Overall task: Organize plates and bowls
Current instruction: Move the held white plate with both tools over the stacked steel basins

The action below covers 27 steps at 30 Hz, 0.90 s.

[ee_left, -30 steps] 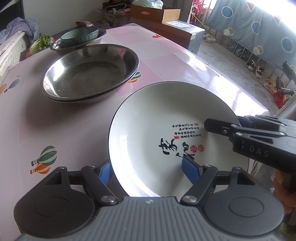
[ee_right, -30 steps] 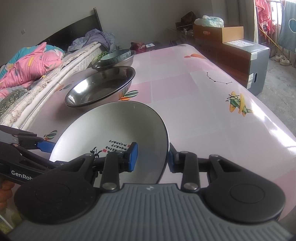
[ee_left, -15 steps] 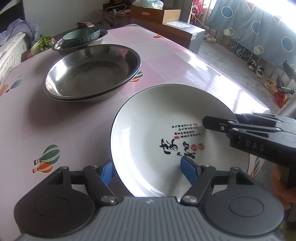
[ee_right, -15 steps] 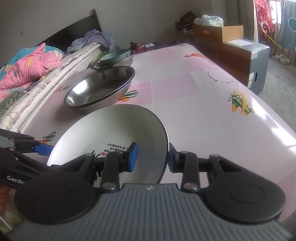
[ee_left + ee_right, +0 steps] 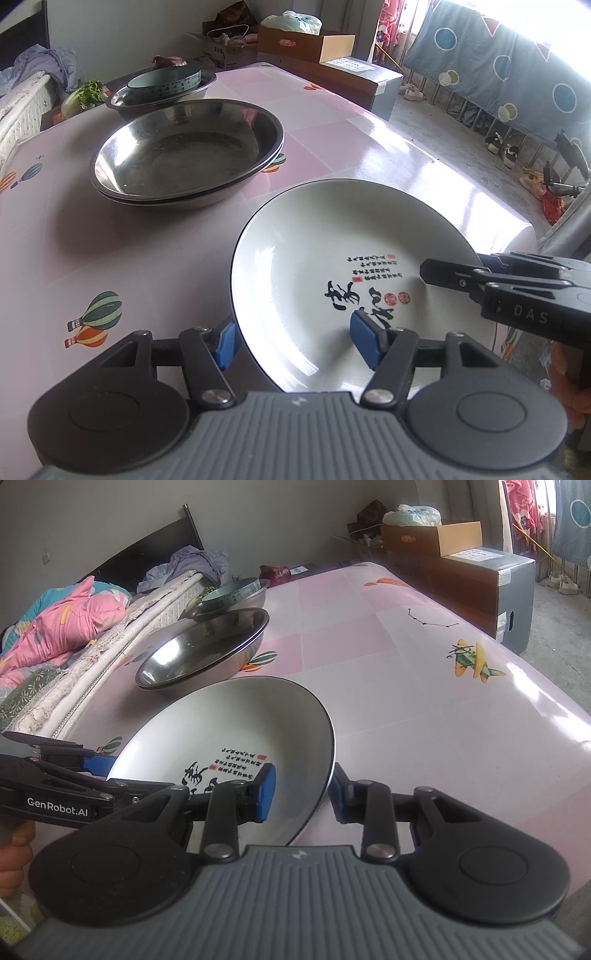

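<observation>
A white plate with a dark rim and black calligraphy is held between both grippers just above the pink table. My left gripper is shut on its near rim, one blue pad inside and one under the edge. My right gripper is shut on the plate's right rim in the same way. Each gripper shows in the other's view, the right one and the left one. Stacked steel basins sit beyond the plate.
Behind the basins a smaller steel bowl holds a green ceramic bowl. A bed with bedding runs along the table's left side. Cardboard boxes and a cabinet stand off the far right. The table edge drops off at right.
The plate, held by both grippers, has shifted a little toward the steel basins. Both grips are unchanged.
</observation>
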Available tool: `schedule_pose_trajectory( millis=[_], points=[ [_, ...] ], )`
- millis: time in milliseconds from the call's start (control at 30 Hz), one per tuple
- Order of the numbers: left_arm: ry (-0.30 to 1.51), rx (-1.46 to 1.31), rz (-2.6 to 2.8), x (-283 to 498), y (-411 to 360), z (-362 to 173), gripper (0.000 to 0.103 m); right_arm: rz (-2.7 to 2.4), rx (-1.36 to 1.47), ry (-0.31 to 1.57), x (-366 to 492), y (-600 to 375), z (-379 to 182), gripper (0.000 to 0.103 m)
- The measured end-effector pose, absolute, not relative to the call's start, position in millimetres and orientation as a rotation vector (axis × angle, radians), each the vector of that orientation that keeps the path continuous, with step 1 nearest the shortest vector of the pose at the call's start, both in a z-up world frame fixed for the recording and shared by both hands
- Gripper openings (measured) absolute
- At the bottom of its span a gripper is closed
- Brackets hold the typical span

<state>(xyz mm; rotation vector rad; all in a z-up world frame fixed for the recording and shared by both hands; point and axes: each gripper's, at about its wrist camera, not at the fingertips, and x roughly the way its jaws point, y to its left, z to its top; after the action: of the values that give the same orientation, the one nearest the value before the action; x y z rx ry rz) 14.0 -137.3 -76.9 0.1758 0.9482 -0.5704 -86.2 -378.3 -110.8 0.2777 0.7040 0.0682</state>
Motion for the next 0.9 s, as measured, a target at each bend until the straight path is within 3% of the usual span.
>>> schedule_pose_trajectory(
  millis=[333,567,900],
  points=[
    [0.943,0.151,-0.543,13.6,-123.5,-72.7,0.037,0.039,0.274,0.683,-94.8,-375.5,-110.7,0.022],
    [0.937,0.17,-0.551,9.7,-120.3,-72.2,0.036,0.038,0.258,0.674,-93.0,-372.1,-108.6,0.022],
    [0.942,0.174,-0.553,14.5,-125.4,-73.9,0.042,0.044,0.293,0.667,-95.5,-376.2,-114.3,0.022]
  ],
)
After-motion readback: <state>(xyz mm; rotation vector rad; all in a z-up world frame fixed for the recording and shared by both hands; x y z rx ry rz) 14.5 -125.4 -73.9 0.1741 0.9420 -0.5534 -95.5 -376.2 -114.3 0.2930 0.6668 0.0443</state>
